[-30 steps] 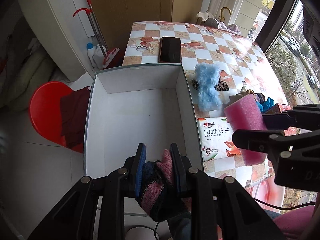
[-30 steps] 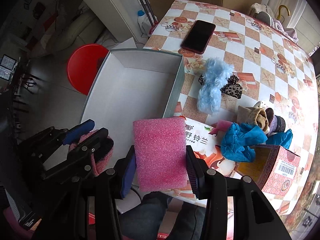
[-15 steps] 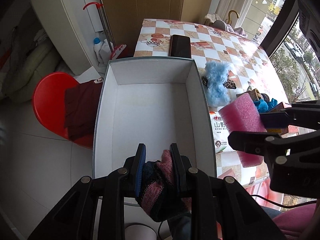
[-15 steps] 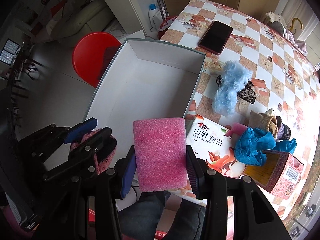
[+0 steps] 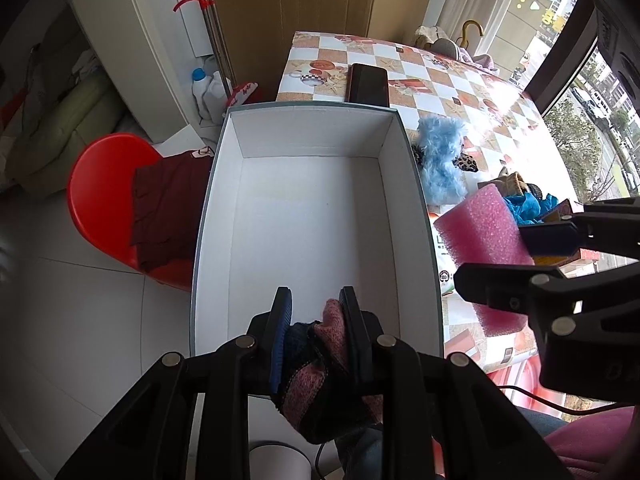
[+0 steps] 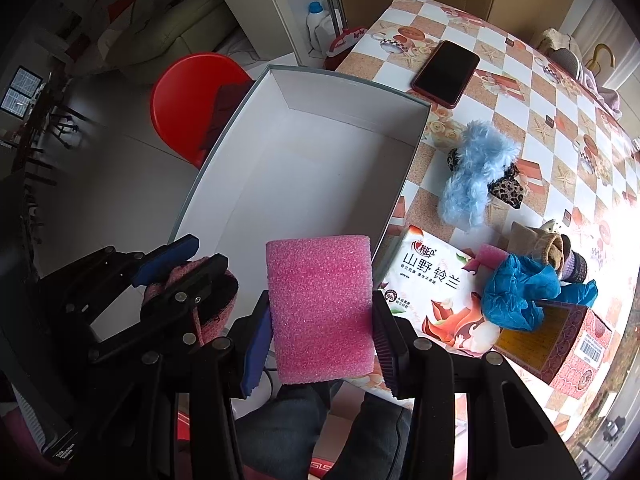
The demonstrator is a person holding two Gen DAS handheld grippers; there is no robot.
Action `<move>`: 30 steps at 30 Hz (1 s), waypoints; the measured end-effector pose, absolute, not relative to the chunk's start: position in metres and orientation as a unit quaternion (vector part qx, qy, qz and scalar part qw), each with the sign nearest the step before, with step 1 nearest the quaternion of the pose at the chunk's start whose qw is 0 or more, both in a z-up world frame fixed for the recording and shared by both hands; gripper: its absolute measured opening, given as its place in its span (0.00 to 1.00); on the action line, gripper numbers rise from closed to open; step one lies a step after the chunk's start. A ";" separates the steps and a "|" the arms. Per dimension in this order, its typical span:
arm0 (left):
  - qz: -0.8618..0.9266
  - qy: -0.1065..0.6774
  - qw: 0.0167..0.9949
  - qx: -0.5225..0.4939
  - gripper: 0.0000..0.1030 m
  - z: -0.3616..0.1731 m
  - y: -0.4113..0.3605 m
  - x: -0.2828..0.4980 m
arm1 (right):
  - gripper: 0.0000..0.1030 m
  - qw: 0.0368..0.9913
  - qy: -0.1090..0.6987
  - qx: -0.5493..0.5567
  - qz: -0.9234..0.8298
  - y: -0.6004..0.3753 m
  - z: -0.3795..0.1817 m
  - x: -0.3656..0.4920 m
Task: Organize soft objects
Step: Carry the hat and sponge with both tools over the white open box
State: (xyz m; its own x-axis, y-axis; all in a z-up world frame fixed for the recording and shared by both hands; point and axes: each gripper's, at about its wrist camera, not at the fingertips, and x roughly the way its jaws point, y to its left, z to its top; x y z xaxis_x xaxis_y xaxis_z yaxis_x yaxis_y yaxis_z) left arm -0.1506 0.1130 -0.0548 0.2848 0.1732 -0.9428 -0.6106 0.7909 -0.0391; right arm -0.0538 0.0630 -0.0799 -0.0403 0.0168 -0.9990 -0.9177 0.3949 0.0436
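Tissue pack [image 6: 436,296] on tabletop [image 6: 568,120] reads "山野铃兰". Left gripper [image 5: 316,312]: jaws clamped on pink-and-navy knit item [image 5: 324,364], above near end of white box [image 5: 316,216]. Right gripper [image 6: 320,320]: jaws clamped on pink foam block [image 6: 320,308], at box's right rim. Versus 1.0 s ago: both grippers higher, box fills more of view. Right wrist alone shows barcode on red carton [image 6: 576,344]; left wrist alone shows red mop handle [image 5: 208,20].

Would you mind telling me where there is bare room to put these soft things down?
The white box is bare inside, wall to wall. The checkered table is open beyond the phone. It is crowded between the blue fluffy toy, tissue pack and patterned carton.
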 end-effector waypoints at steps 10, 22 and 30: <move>0.253 0.543 0.774 -0.206 0.26 -0.058 0.112 -0.156 | 0.46 0.575 0.603 -0.382 0.400 0.064 -0.085 -0.057; 0.259 0.544 0.768 -0.219 0.26 -0.061 0.116 -0.160 | 0.46 0.569 0.607 -0.381 0.402 0.065 -0.088 -0.059; 0.264 0.550 0.758 -0.231 0.26 -0.068 0.120 -0.166 | 0.46 0.558 0.621 -0.375 0.403 0.066 -0.098 -0.059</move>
State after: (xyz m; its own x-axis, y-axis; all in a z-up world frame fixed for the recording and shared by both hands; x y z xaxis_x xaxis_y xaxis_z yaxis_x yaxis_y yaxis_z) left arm -0.1658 0.1201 -0.0684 0.2555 0.1462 -0.9557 -0.6544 0.7538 -0.0597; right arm -0.0592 0.0661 -0.0979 -0.0960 -0.0161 -0.9952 -0.9157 0.3934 0.0820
